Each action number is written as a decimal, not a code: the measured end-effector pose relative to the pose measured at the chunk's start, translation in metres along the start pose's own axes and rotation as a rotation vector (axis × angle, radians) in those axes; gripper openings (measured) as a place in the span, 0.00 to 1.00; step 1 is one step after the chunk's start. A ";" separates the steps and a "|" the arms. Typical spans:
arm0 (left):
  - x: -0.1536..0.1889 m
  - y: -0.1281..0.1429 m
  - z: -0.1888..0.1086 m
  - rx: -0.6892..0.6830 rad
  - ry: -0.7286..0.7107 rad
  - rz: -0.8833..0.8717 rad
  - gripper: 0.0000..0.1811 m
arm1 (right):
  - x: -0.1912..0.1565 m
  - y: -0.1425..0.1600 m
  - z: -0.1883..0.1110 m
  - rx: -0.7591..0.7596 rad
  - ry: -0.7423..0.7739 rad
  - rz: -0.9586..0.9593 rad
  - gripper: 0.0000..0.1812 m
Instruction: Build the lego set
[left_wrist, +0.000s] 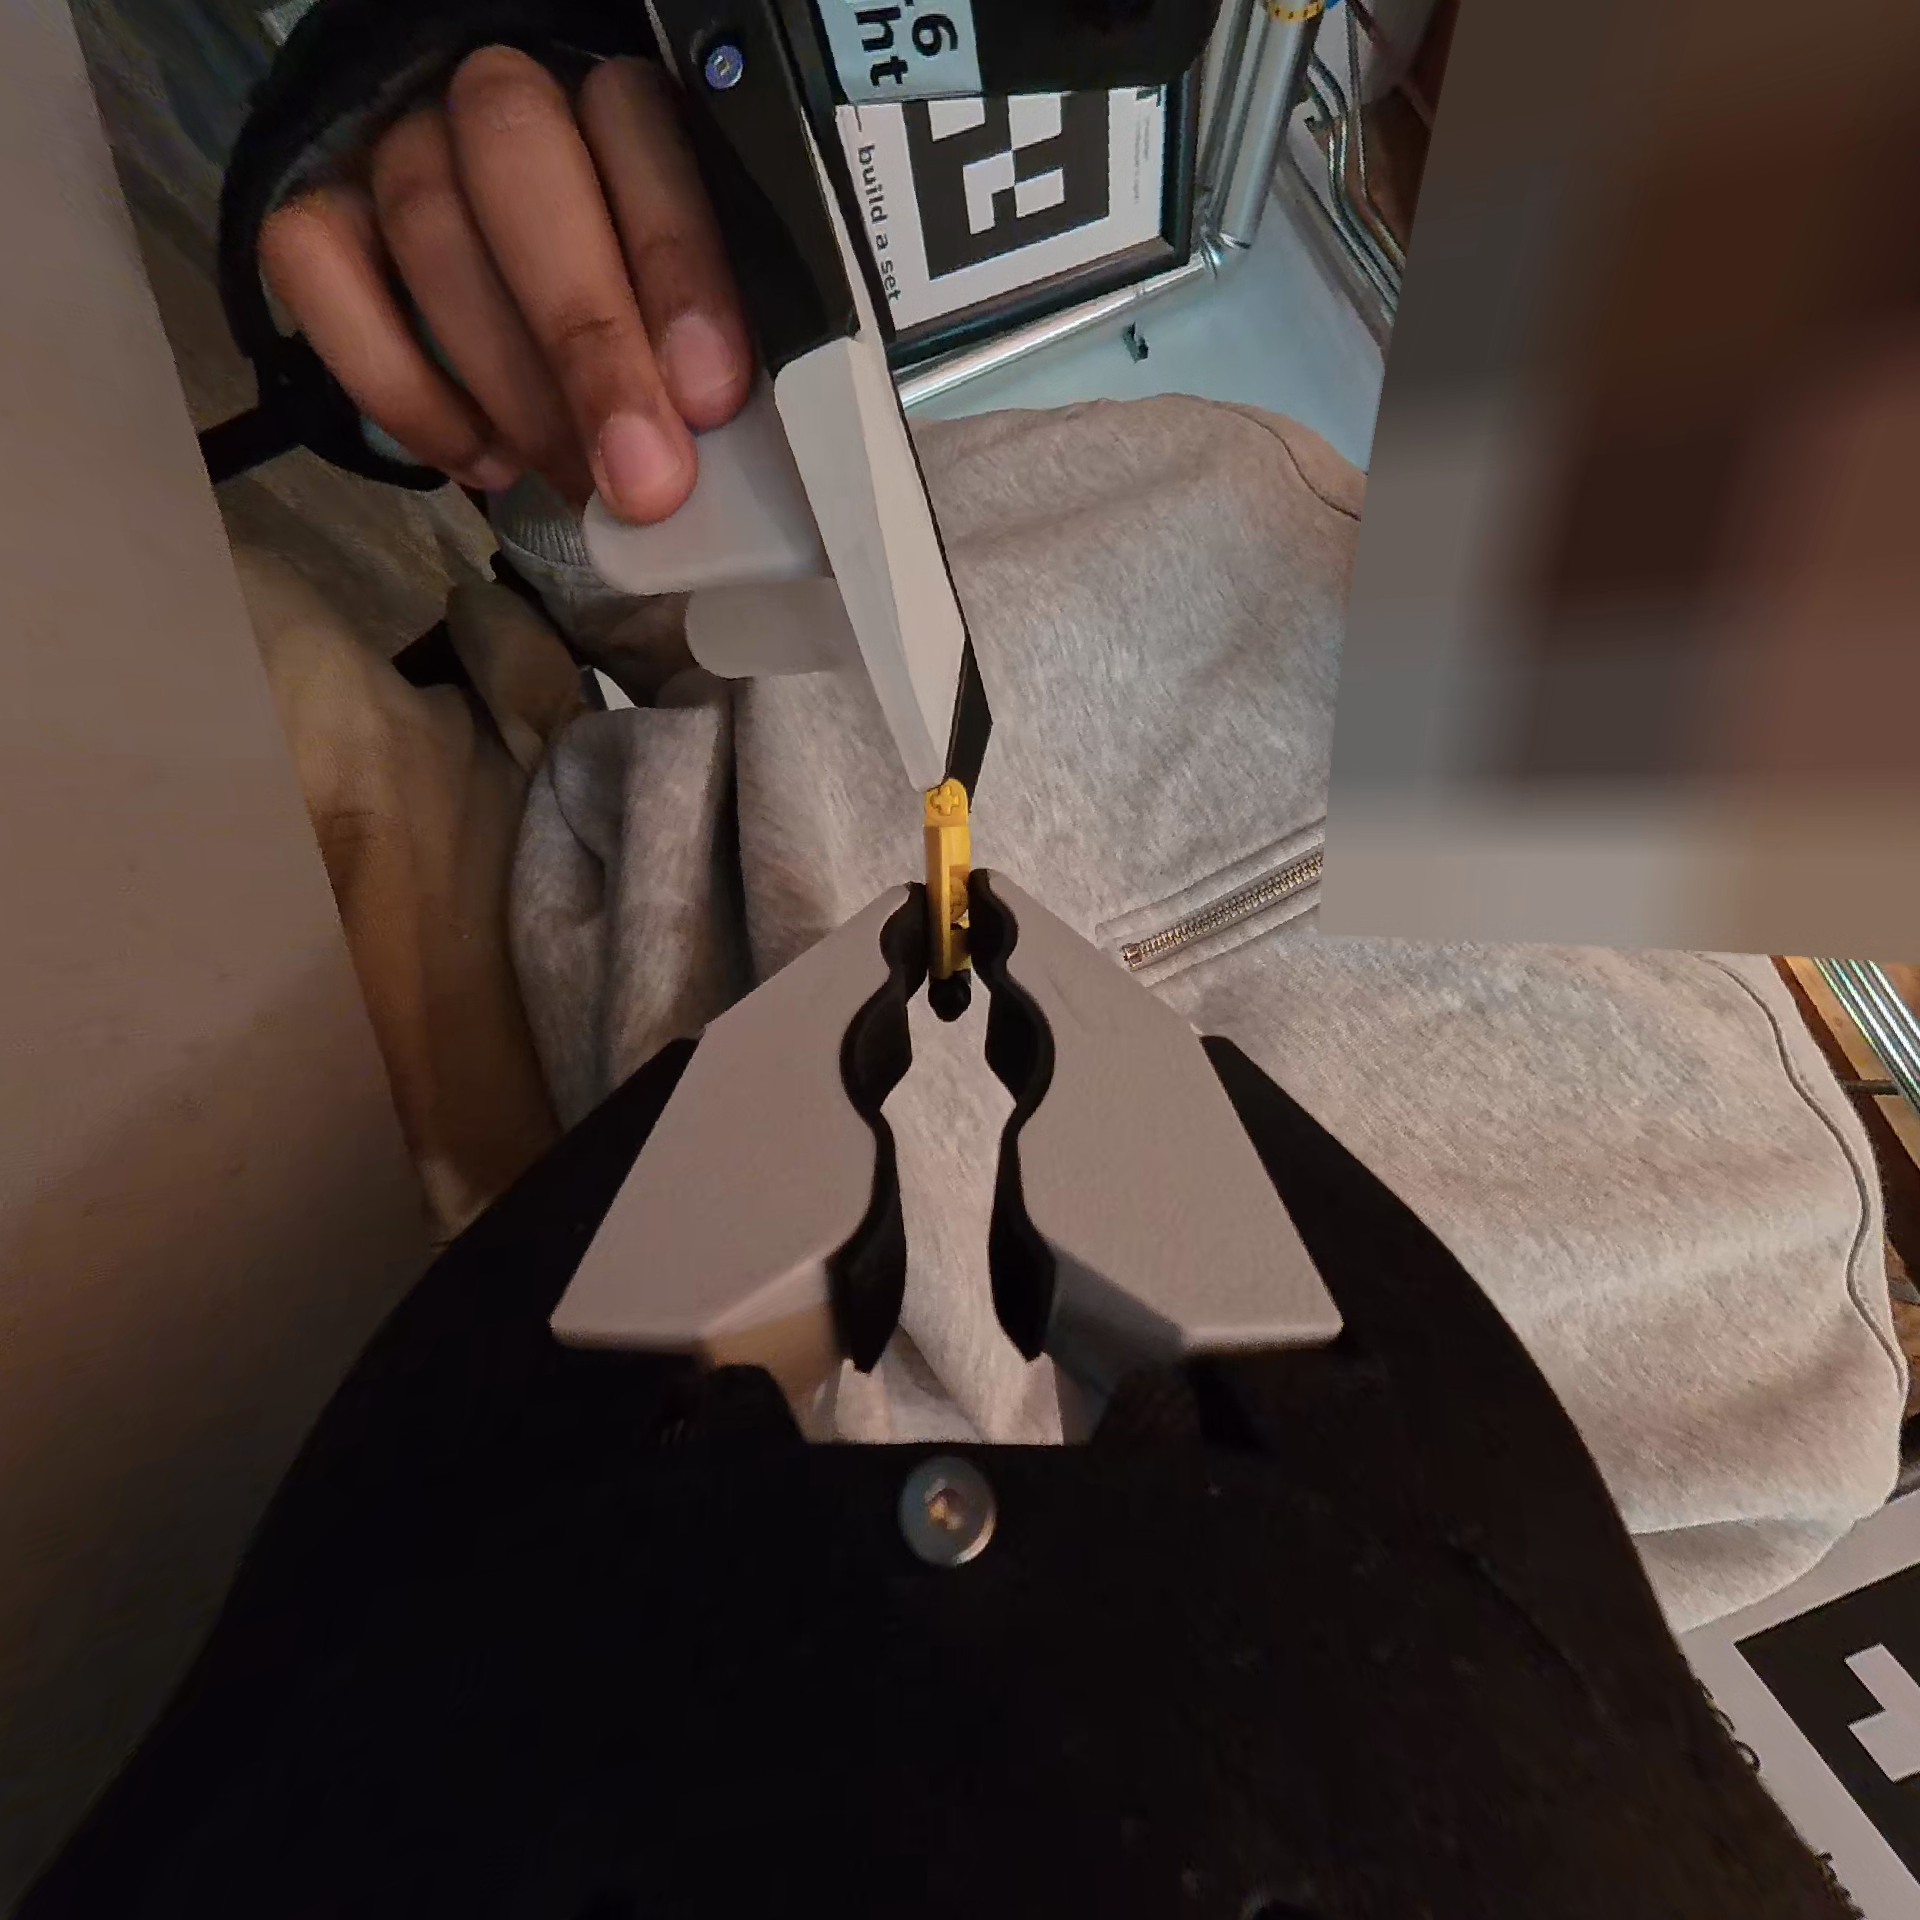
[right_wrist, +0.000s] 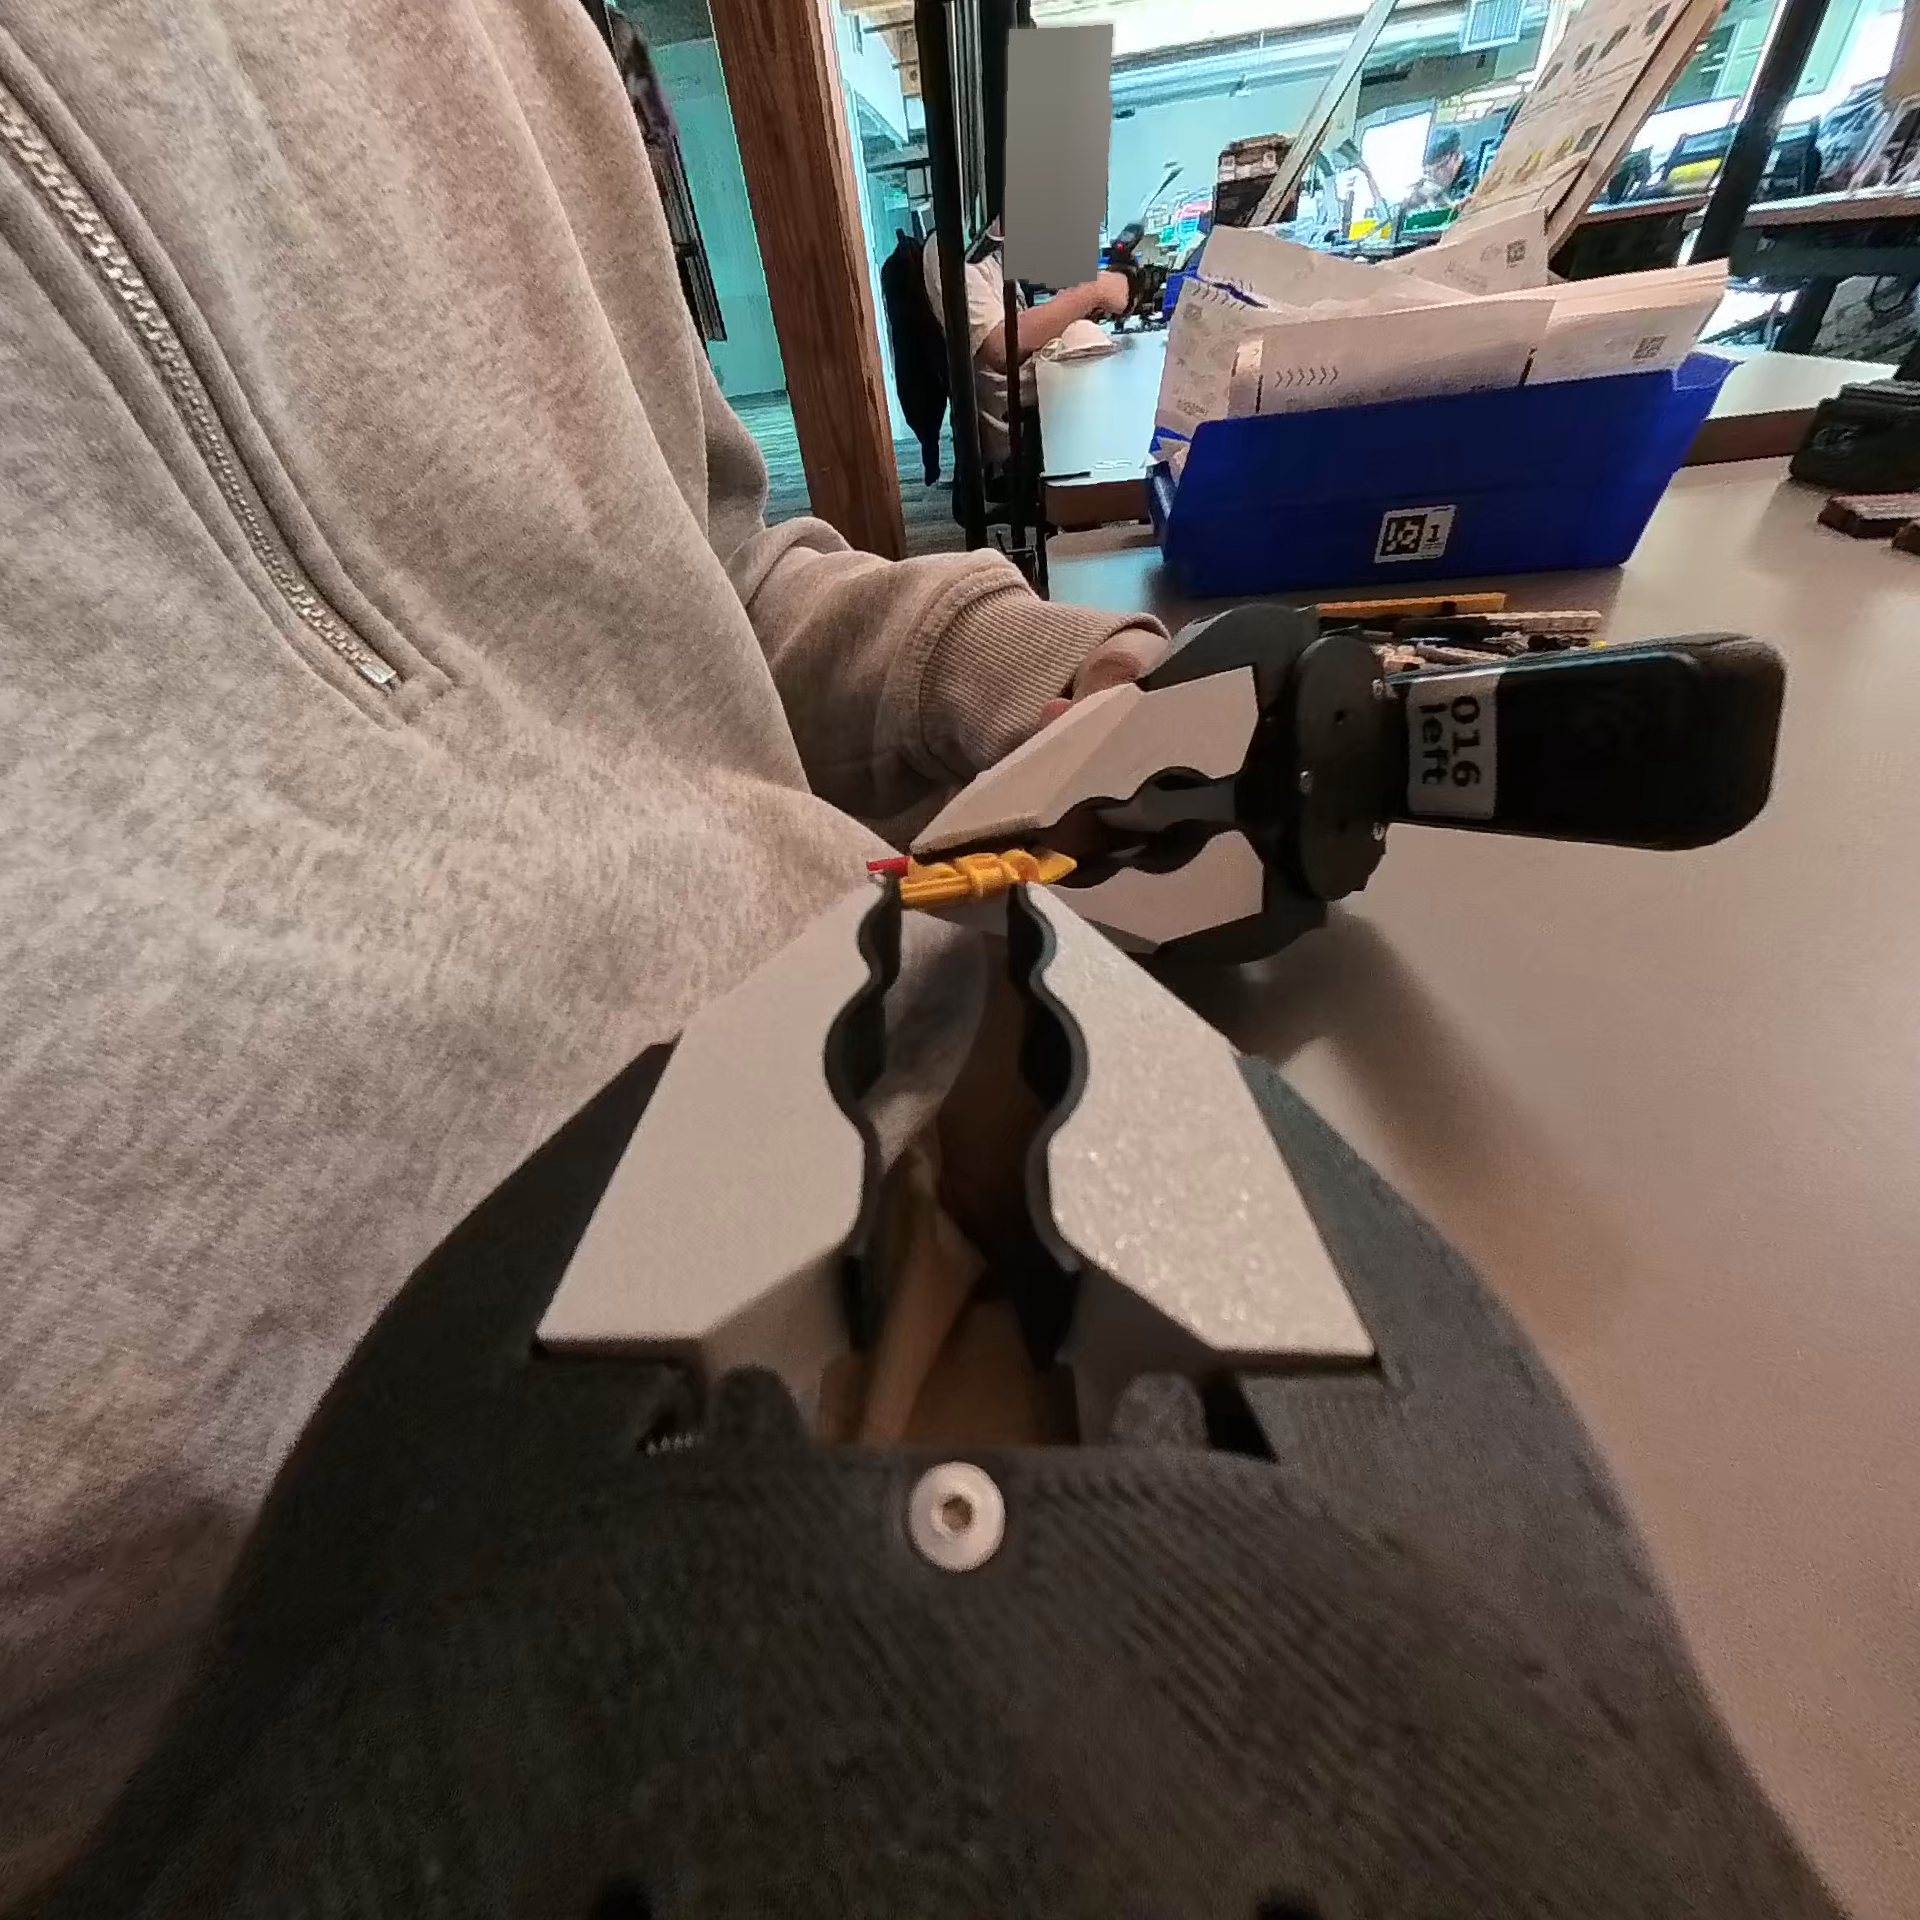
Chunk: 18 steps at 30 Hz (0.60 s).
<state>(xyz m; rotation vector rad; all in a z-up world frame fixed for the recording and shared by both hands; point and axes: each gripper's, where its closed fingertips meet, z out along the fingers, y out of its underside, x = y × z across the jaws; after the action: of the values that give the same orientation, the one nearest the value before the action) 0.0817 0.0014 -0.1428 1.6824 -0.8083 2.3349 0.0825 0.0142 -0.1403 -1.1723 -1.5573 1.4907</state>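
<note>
The left gripper (left_wrist: 943, 914) has its fingers closed on a small yellow lego beam (left_wrist: 948, 883), pinching it near one end so most of the piece stands clear of the tips. The right gripper (right_wrist: 951, 902) meets the same yellow piece from the other side; its fingers stand narrowly apart at the tips, touching or nearly touching the beam, and whether they truly clamp it I cannot tell. A tiny red pin (right_wrist: 885, 863) sticks out at the beam's end.

The likely failure is a slip: the hold is narrow and on a thin part, so a sideways push from the opposing fingers could twist the beam out, or pop the red pin free. The work hangs in the air close against the person's grey sweatshirt (right_wrist: 343, 727), so a dropped piece would likely fall into the lap, off the tabletop (right_wrist: 1558, 1091).

Room is tight on the body side, open over the bare tabletop; the blue bin (right_wrist: 1455, 468) and loose parts (right_wrist: 1455, 634) lie well apart.
</note>
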 end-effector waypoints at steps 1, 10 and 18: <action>0.000 0.000 0.000 0.001 0.000 -0.001 0.02 | 0.000 0.000 0.000 -0.001 0.001 0.001 0.11; -0.001 0.000 0.000 0.004 -0.002 -0.003 0.02 | 0.001 0.001 0.000 -0.004 0.004 0.008 0.10; -0.004 -0.001 0.001 0.007 -0.019 -0.016 0.02 | 0.007 0.003 -0.002 -0.025 0.041 -0.015 0.00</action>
<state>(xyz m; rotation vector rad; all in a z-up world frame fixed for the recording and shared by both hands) 0.0847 0.0029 -0.1462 1.7098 -0.7888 2.3174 0.0822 0.0211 -0.1442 -1.1954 -1.5580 1.4322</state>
